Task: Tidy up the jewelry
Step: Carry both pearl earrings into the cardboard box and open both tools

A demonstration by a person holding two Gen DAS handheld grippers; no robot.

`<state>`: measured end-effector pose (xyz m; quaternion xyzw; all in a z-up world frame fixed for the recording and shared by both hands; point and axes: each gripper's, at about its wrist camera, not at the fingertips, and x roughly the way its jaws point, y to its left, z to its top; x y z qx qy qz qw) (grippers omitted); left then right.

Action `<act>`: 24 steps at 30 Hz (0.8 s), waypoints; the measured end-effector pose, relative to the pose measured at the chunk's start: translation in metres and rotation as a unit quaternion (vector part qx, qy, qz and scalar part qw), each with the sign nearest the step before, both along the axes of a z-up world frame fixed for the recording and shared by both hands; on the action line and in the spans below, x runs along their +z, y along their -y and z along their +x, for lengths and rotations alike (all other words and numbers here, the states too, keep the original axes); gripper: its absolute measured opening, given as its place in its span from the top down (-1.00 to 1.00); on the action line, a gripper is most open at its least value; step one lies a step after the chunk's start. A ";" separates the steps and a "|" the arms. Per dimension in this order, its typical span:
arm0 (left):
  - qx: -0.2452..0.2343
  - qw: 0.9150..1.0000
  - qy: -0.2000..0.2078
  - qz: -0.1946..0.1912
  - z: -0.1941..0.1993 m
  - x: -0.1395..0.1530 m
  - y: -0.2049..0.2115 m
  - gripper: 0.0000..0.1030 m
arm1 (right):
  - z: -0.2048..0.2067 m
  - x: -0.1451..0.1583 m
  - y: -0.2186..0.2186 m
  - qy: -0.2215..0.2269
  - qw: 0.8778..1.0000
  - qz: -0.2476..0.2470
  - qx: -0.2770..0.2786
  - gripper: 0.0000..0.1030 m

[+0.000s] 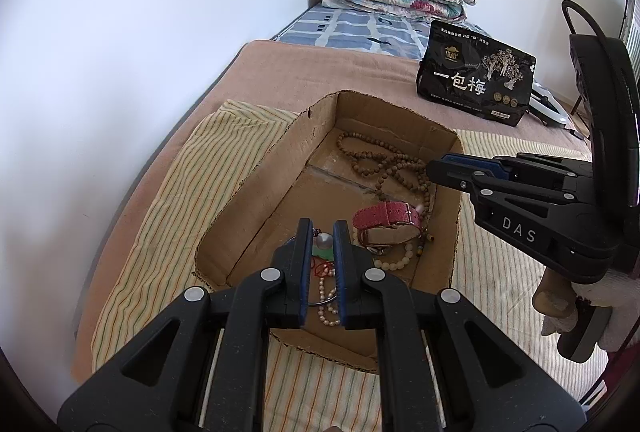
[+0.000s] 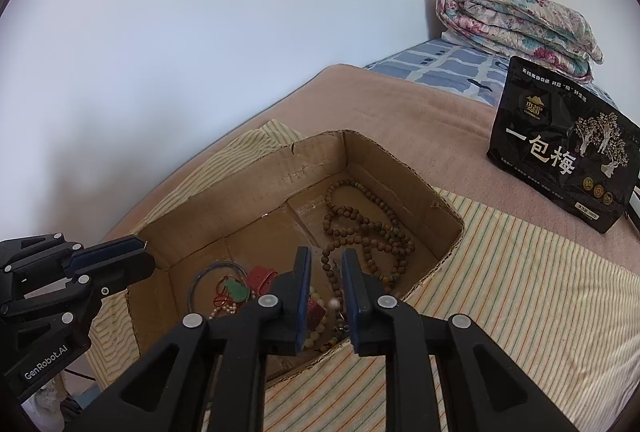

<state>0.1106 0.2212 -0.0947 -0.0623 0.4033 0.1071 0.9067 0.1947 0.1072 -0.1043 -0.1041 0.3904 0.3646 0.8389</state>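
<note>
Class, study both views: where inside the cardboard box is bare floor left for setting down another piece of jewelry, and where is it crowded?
Bare floor of the cardboard box runs along its left wall, bordered by the brown bead necklace and the far wall. The near end is crowded: pink watch strap, green pendant, blue bangle and pearl strand overlap there.

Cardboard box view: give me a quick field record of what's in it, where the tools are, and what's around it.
container: open cardboard box on striped cloth
far end: long brown wooden bead strand
near end: pink watch strap, green pendant on red cord, pearl strand, pale bead bracelet
left tool: over the near end, narrow gap, nothing gripped
right tool: over the near edge, narrow gap, nothing gripped
nearby: black snack bag, folded floral quilt
</note>
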 end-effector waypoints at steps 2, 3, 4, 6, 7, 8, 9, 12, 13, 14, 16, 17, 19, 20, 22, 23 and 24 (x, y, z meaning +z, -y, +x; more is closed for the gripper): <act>0.003 1.000 -0.002 0.000 0.000 -0.001 0.000 0.84 | 0.000 0.001 0.001 0.001 1.000 0.004 -0.004 0.44; 0.004 1.000 -0.002 -0.001 0.000 -0.002 -0.001 0.84 | 0.001 0.001 0.002 0.001 1.000 0.006 -0.006 0.41; 0.004 1.000 -0.003 -0.002 0.000 -0.002 -0.002 0.84 | 0.002 0.001 0.002 0.000 1.000 0.008 -0.007 0.41; 0.005 1.000 -0.002 -0.001 0.001 -0.002 -0.002 0.67 | 0.002 0.002 0.002 0.001 1.000 0.008 -0.009 0.37; 0.005 1.000 -0.001 -0.003 0.001 -0.002 -0.003 0.32 | 0.002 0.002 0.002 0.003 1.000 0.009 -0.010 0.25; 0.006 1.000 0.003 -0.004 0.000 -0.001 -0.003 0.18 | 0.002 0.003 0.003 0.004 1.000 0.011 -0.011 0.10; 0.008 1.000 0.007 -0.003 0.000 0.000 -0.003 0.14 | 0.001 0.004 0.003 0.004 1.000 0.013 -0.011 0.03; 0.011 1.000 0.010 0.000 -0.002 0.003 -0.003 0.14 | 0.000 0.005 0.003 0.007 1.000 0.015 -0.013 -0.14; 0.012 1.000 0.010 0.000 -0.002 0.003 -0.003 0.14 | -0.001 0.006 0.004 0.010 1.000 0.014 -0.015 -0.23; 0.012 1.000 0.010 0.000 -0.002 0.004 -0.003 0.14 | -0.001 0.007 0.004 0.013 1.000 0.014 -0.017 -0.33; 0.012 1.000 0.010 0.001 -0.003 0.004 -0.002 0.14 | -0.002 0.010 0.006 0.019 1.000 0.013 -0.021 -0.45; 0.011 1.000 0.010 0.001 -0.003 0.005 -0.002 0.14 | -0.002 0.011 0.007 0.021 0.999 0.014 -0.023 -0.48; 0.010 1.000 0.010 0.005 -0.003 0.006 0.000 0.14 | -0.002 0.014 0.009 0.025 0.999 0.014 -0.027 -0.56; 0.010 1.000 0.011 0.006 -0.004 0.007 0.000 0.14 | -0.003 0.015 0.010 0.027 0.999 0.015 -0.031 -0.65; 0.009 1.000 0.012 0.007 -0.006 0.009 0.002 0.12 | -0.003 0.019 0.012 0.031 0.999 0.018 -0.036 -0.70; 0.008 1.000 0.014 0.009 -0.007 0.010 0.004 0.10 | -0.004 0.021 0.013 0.032 0.999 0.018 -0.038 -0.73; 0.005 1.000 0.018 0.011 -0.009 0.011 0.005 0.02 | -0.004 0.022 0.014 0.034 0.998 0.017 -0.040 -0.75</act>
